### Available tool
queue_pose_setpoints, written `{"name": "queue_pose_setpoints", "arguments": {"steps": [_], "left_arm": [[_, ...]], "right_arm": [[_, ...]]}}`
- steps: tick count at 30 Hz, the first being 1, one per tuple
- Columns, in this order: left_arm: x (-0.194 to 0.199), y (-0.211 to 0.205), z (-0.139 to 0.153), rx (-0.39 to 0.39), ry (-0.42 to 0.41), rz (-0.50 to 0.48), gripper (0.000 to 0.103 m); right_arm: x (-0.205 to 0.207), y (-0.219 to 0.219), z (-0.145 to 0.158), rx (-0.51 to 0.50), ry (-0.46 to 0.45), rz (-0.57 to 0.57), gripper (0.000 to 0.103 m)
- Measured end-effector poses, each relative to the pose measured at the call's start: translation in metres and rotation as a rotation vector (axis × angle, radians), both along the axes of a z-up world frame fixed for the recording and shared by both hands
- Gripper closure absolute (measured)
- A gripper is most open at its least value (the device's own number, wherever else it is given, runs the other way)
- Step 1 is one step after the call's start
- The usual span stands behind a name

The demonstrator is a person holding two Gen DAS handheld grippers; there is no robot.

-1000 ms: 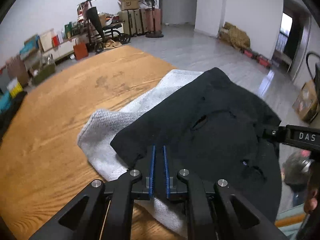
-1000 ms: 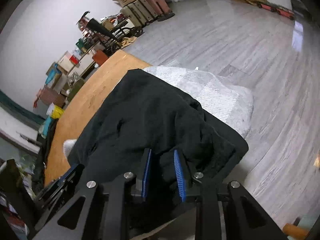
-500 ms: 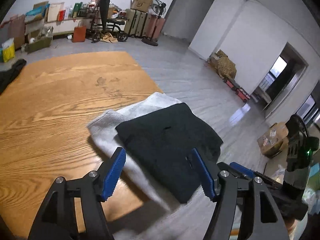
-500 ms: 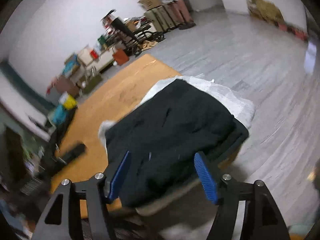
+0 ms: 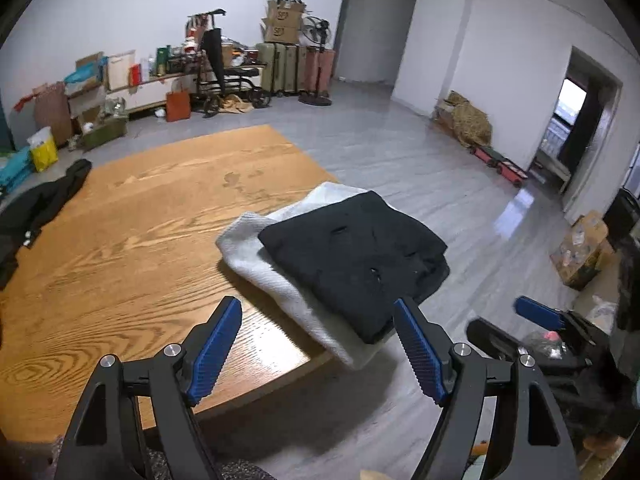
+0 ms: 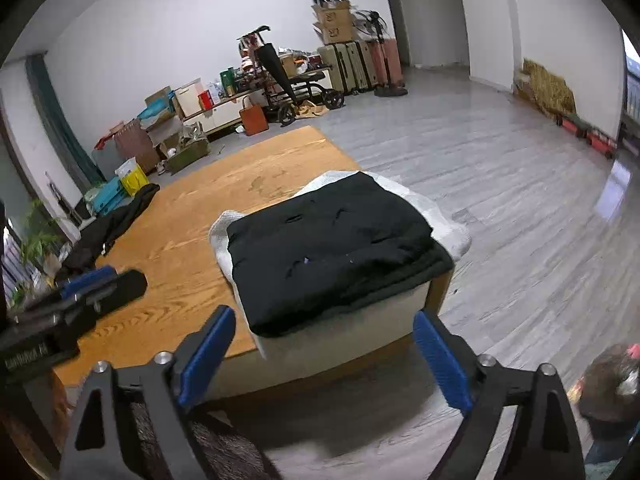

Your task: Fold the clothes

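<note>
Both grippers, L [image 5: 318, 346] & R [image 6: 324, 356]: fingers opening, nothing between; folded black garment [image 6: 332, 248] atop grey one [image 5: 260, 268] on desk [image 5: 140, 240], ahead of fingers.

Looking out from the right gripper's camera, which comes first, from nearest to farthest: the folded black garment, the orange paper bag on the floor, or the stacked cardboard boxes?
1. Folded black garment, on the table's near corner, just ahead.
2. Orange paper bag, on the floor past the table's far end.
3. Stacked cardboard boxes, atop suitcases at the back wall.

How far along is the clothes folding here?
Done: a folded black garment lies stacked on a folded grey one at the table corner. In hand: nothing; the left gripper and right gripper are opening, empty. Left: a crumpled dark garment at the far edge.
</note>
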State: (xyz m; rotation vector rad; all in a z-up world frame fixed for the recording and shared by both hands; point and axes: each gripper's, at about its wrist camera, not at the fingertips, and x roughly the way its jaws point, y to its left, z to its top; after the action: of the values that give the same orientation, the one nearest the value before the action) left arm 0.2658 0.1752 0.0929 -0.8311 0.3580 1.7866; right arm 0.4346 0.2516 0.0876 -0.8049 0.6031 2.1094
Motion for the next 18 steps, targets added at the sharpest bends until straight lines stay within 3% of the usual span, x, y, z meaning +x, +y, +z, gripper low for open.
{"name": "queue_pose_setpoints", "arguments": {"steps": [4, 13, 18], "left_arm": [[0.006, 0.003, -0.004, -0.003, -0.014, 0.021, 0.023], [0.017, 0.002, -0.019, -0.047, -0.008, 0.04, 0.023], [0.019, 0.0, -0.019, -0.034, -0.018, 0.04, 0.023]], "right_arm": [[0.004, -0.006, -0.002, 0.068, -0.07, 0.016, 0.01], [0.015, 0.002, -0.018, 0.019, -0.009, 0.049, 0.01], [0.018, 0.006, -0.024, -0.017, 0.026, 0.053, 0.01]]}}
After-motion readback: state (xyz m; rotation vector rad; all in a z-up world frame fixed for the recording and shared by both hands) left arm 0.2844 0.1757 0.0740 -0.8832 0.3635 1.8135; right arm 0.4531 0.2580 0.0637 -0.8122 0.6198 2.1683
